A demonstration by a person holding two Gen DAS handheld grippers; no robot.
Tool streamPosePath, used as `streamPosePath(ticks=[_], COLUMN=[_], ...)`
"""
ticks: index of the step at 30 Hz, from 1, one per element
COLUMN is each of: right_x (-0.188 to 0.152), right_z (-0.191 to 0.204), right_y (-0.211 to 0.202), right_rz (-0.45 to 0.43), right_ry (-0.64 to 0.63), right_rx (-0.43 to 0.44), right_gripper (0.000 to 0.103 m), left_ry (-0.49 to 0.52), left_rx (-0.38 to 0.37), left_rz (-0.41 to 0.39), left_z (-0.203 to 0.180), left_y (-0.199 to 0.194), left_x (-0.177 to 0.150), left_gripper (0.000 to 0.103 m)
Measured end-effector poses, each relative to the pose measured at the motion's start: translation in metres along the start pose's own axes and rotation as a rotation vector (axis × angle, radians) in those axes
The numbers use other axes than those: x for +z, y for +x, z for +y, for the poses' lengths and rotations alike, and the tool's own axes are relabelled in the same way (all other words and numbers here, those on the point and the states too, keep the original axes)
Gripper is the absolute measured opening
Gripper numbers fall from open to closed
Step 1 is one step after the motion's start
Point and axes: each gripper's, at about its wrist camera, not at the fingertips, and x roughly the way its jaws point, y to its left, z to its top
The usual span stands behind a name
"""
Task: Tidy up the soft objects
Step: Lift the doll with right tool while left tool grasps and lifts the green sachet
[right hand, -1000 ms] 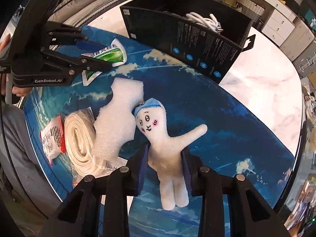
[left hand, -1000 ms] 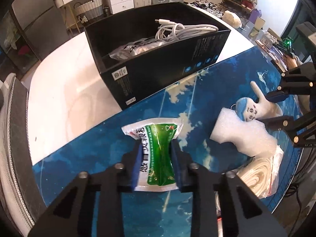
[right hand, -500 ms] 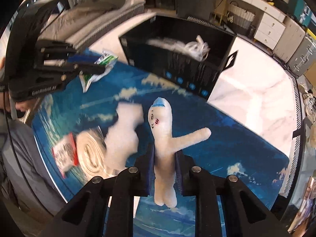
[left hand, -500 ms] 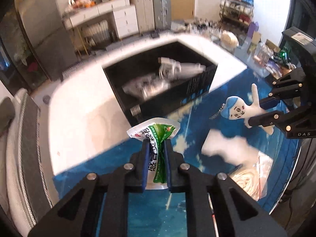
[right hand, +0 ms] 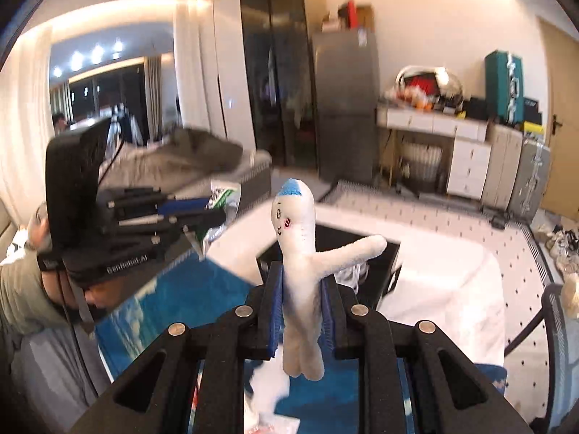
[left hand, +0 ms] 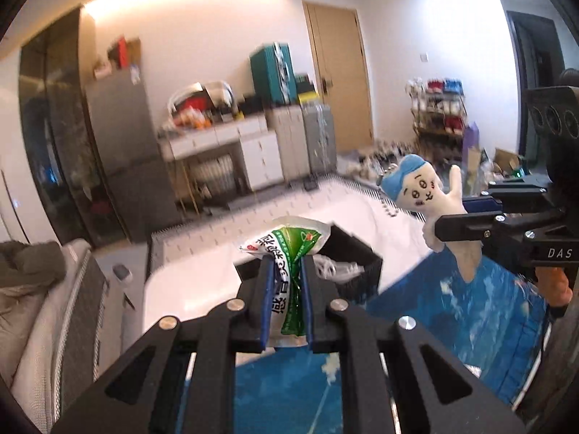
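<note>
A lived-in room lies behind: a grey fridge (left hand: 115,137), white drawers (left hand: 260,161) and a wooden door (left hand: 340,72) along the far wall. In front we see a white worktop (left hand: 181,289) partly covered by a blue mat (left hand: 452,311) printed with clouds. On the worktop stands an open black box (left hand: 358,267) with a white cable (left hand: 336,271) inside it.

Left wrist view: we see the left gripper (left hand: 286,303) raised off the mat, its jaws pressed onto a green-and-white sachet (left hand: 289,264) that is creased between the blue pads; the top of the sachet stands in front of the box. To the right, the right gripper (left hand: 466,213) holds a white plush doll (left hand: 423,195) with a blue cap in the air above the mat, a small bead chain hanging from its head.

Right wrist view: we see the right gripper's jaws pinching the doll (right hand: 300,253) at its waist, head up, one arm stretched to the right, both legs hanging below the pads. The box (right hand: 383,264) lies just beyond the doll. At the left, blurred, the left gripper (right hand: 213,213) carries the sachet (right hand: 224,202) clear of the mat (right hand: 173,296), beside the person's grey sleeve (right hand: 21,293). A white foam piece (right hand: 267,383) rests on the mat beneath the doll
</note>
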Motion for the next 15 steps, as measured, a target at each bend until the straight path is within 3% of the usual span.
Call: streamPosePath(ticks=[4,15], right_x=[0.004,0.021], right_z=[0.005,0.017], right_y=[-0.01,0.0], right_rz=[-0.06,-0.091], right_ry=[-0.006,-0.016], right_rx=[-0.002,-0.006], right_gripper=[0.019,0.019], left_ry=[-0.004,-0.063], left_rx=[0.009,0.007], left_rz=[-0.04,-0.064], left_z=[0.002,0.017], left_y=[-0.007,0.005], left_x=[0.005,0.022], left_gripper=[0.012,0.012])
